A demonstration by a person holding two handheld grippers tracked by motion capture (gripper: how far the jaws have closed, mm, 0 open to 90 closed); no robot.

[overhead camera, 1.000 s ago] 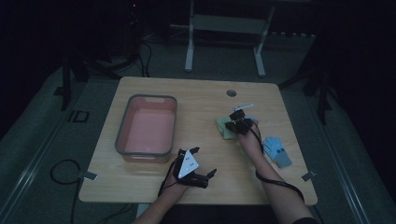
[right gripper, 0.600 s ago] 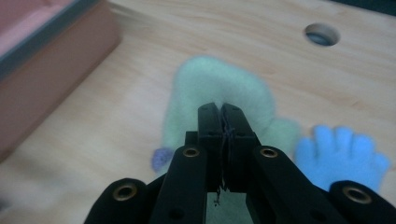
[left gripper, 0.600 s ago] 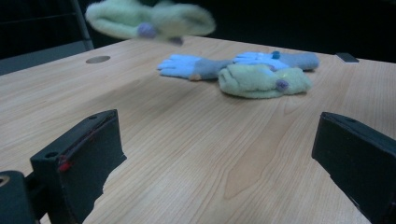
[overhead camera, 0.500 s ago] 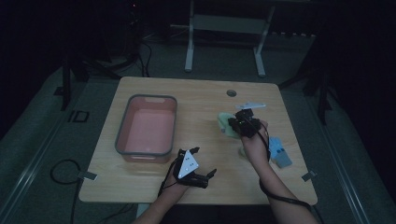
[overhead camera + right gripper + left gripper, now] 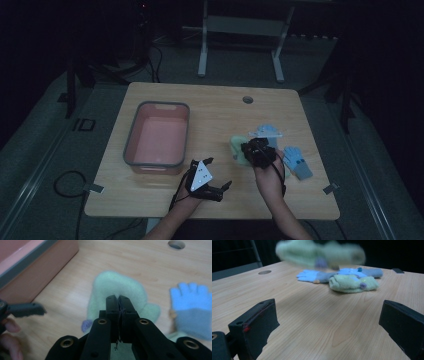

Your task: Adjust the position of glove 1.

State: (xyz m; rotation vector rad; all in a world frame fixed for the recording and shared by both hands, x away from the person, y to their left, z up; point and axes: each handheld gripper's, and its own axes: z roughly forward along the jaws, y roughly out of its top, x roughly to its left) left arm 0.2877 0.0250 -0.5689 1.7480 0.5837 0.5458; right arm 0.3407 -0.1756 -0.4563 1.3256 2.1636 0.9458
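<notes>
— Pale wood is what the bench is made of; what is on it from the high view?

— The right claw sits over a fuzzy pale-green mitten near the right-hand middle, with a light-blue knitted glove just beside it and another blue glove past it. The left claw rests low near the front edge, well apart from them. A pink rectangular plastic tub with a grey rim stands at the left; I can see nothing inside it.

— And the left gripper view?

— Its jaws stand wide apart over bare wood, holding nothing. Farther off, one green mitten hangs blurred above the bench, while a second green mitten lies flat, touching a blue glove.

— The right gripper view?

— The jaws are pressed together, pinching the green mitten, which hangs off them over the wood. The tub's wall shows at upper left, a blue glove at right.
</notes>
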